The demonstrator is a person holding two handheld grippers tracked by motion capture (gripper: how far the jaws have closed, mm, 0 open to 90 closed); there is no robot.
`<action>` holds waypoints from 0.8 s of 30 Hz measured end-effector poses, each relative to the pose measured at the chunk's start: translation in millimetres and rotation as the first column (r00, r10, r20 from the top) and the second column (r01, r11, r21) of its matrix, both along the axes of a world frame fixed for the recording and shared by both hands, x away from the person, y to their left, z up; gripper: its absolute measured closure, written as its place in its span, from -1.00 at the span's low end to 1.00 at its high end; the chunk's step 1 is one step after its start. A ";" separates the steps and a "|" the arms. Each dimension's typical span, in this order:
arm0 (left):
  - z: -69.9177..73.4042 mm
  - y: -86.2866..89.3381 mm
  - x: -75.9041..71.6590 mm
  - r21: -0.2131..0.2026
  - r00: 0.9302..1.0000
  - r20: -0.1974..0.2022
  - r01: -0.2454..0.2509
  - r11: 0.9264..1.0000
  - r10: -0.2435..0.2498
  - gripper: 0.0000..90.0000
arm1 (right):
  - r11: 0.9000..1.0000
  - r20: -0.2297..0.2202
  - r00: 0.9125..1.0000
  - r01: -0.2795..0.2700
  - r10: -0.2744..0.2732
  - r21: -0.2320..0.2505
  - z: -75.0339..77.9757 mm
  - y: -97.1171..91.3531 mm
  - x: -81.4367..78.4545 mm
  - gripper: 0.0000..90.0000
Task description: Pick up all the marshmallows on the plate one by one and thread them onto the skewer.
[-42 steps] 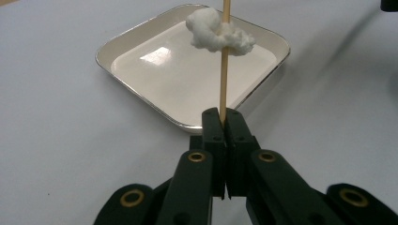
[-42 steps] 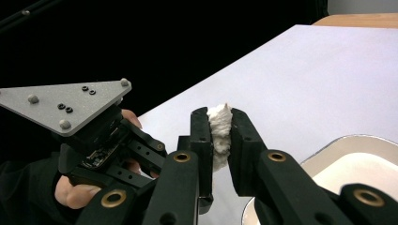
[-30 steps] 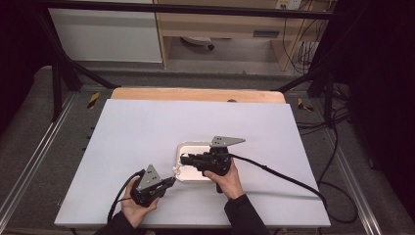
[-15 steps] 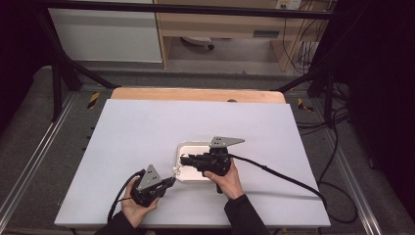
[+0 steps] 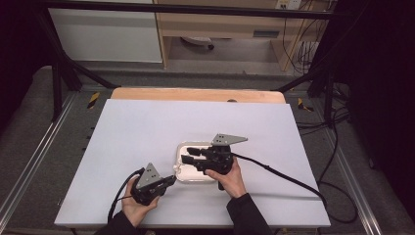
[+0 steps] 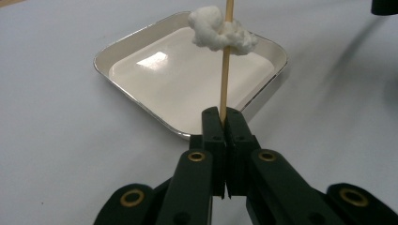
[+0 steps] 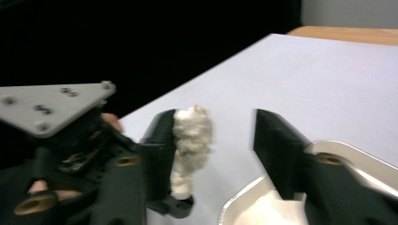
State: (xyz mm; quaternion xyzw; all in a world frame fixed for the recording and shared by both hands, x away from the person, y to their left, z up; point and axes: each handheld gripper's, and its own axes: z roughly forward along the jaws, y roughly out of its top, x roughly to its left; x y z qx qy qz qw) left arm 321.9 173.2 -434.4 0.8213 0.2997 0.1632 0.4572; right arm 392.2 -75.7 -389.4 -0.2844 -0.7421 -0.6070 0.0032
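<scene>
Here — one skewer [image 6: 225,79], one cotton wad [image 6: 219,32], one tray [image 6: 141,42].

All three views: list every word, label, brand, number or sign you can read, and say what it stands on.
No readable text anywhere.
Shallow white square tray with a silvery rim: plain, unmarked.
Thin wooden skewer and fluffy white cotton-like wad: unmarked.
Grey three-cornered plate on the left hand-held gripper: screw heads, no lettering.
Small pale panel on the wooden shelf unit behind the table: too small to read.
</scene>
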 end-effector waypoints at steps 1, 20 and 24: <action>-0.2 0.0 0.1 0.000 1.000 0.000 0.000 1.000 0.000 0.97 | 1.000 -0.002 1.000 -0.002 0.002 -0.007 0.4 -0.9 0.2 0.10; 2.9 8.9 4.3 -0.046 0.999 -0.024 -0.025 0.999 0.024 0.97 | 0.981 -0.014 1.000 0.003 -0.006 -0.196 -3.8 -10.6 -1.6 -0.84; 4.9 10.7 5.1 -0.055 0.999 -0.031 -0.028 0.998 0.026 0.97 | 0.972 -0.022 0.999 0.032 -0.038 -0.232 -10.2 -24.2 -1.1 -0.91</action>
